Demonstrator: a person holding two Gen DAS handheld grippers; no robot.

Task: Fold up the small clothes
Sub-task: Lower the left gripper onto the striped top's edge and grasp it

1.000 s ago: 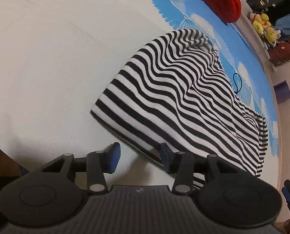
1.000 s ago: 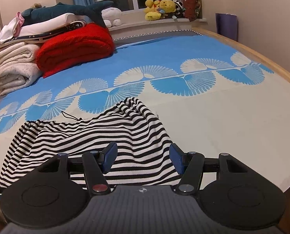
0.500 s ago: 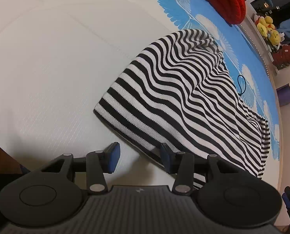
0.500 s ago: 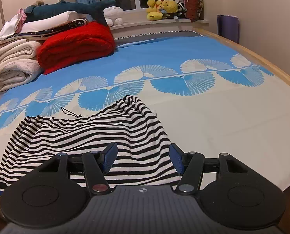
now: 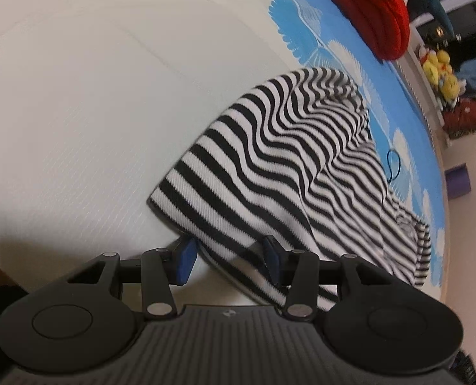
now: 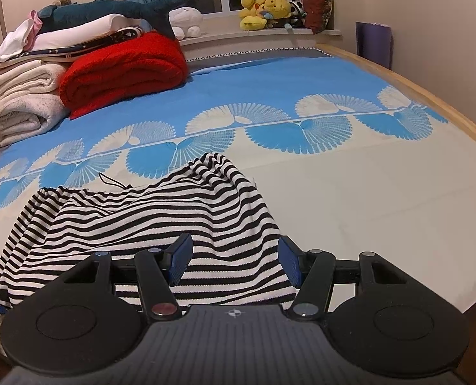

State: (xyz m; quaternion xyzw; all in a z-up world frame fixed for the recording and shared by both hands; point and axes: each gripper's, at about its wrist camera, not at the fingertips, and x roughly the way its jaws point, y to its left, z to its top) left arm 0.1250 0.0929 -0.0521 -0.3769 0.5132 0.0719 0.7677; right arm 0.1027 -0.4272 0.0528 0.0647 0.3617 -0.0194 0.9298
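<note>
A black-and-white striped garment (image 5: 302, 173) lies rumpled on the bed near its front edge; it also shows in the right wrist view (image 6: 161, 218). My left gripper (image 5: 228, 256) is open, its jaws on either side of the garment's near hem by the left corner. My right gripper (image 6: 234, 263) is open, just above the garment's near right part, holding nothing.
The bed sheet (image 6: 350, 192) is white in front and blue with fan patterns behind. A red folded blanket (image 6: 125, 67) and stacked white towels (image 6: 20, 99) sit at the back left. Plush toys (image 6: 263, 11) line the windowsill. A thin black cord (image 5: 393, 163) lies beside the garment.
My left gripper has moved forward to the garment's hem, which now lies between its jaws. My right gripper has moved slightly closer over the garment.
</note>
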